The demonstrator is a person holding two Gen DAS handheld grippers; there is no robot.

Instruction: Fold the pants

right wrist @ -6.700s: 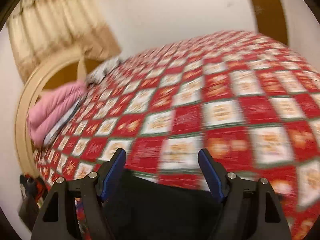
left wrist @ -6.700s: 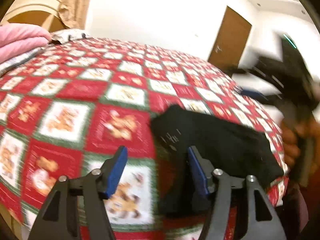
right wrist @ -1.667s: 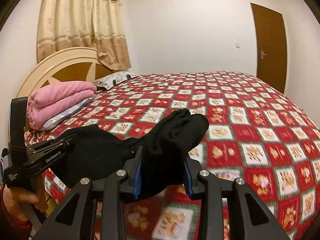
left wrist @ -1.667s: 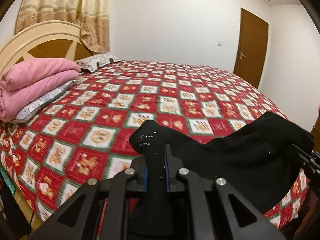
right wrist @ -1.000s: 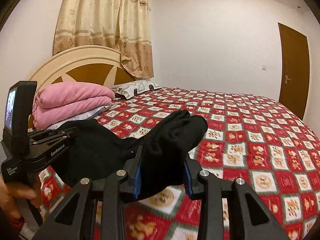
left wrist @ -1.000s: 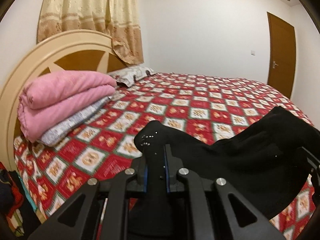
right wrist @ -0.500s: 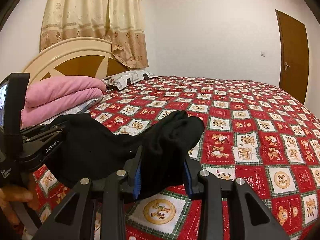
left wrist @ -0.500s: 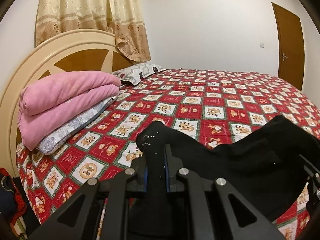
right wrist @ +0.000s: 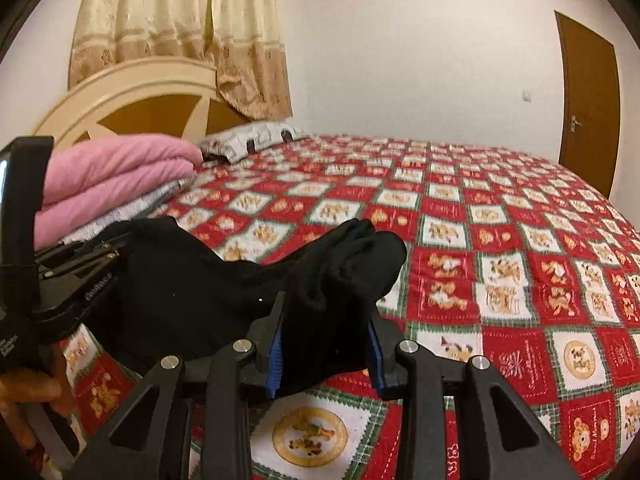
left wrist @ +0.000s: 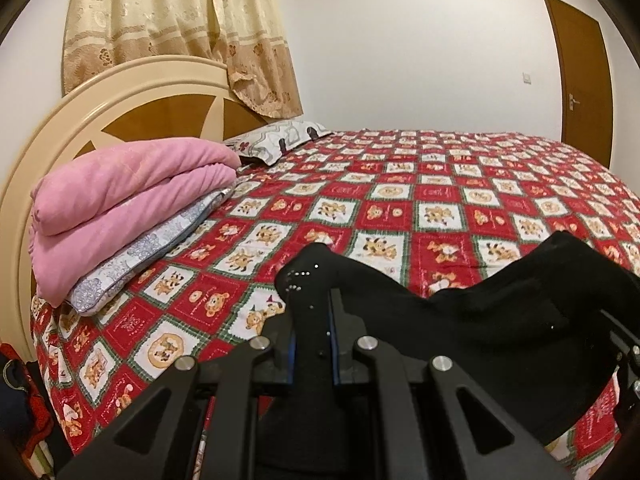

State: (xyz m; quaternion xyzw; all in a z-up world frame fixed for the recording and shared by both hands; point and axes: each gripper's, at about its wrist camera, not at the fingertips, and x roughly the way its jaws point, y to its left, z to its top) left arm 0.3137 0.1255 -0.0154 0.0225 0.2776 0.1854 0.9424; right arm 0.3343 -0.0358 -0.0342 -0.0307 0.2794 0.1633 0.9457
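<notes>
Pants (left wrist: 460, 320), black and soft, are hanging as a bunched band between the two grippers, above the near edge of the bed. In the left wrist view one end is standing up in a rounded lump just past the fingertips, speckled with small white dots, and the cloth is running off to the right in a sagging sweep. In the right wrist view the other end (right wrist: 352, 276) is bulging as thick crumpled folds above the fingers, with the rest draping away to the left.

The left gripper (left wrist: 312, 340) is clamping nearly closed on a thin pinch of the fabric, its blue pads almost meeting. The right gripper (right wrist: 326, 356) is squeezing a fatter wad, so its blue pads are sitting a little apart with cloth filling the gap.

Beyond both sets of fingers the red, white and green checked bedspread (left wrist: 440, 208) is stretching away. Ahead and to the left a folded pink blanket (left wrist: 120, 204) is lying on a grey patterned pillow (left wrist: 148, 252), with a second pillow (left wrist: 280, 140) farther on, against the cream and brown headboard (left wrist: 132, 100). A beige curtain (left wrist: 180, 24) is hanging behind it, and a brown door (left wrist: 584, 84) is standing far right.

In the right wrist view the left hand (right wrist: 28, 404) is gripping its tool's handle at the left edge, both tools pointing level across the bed.
</notes>
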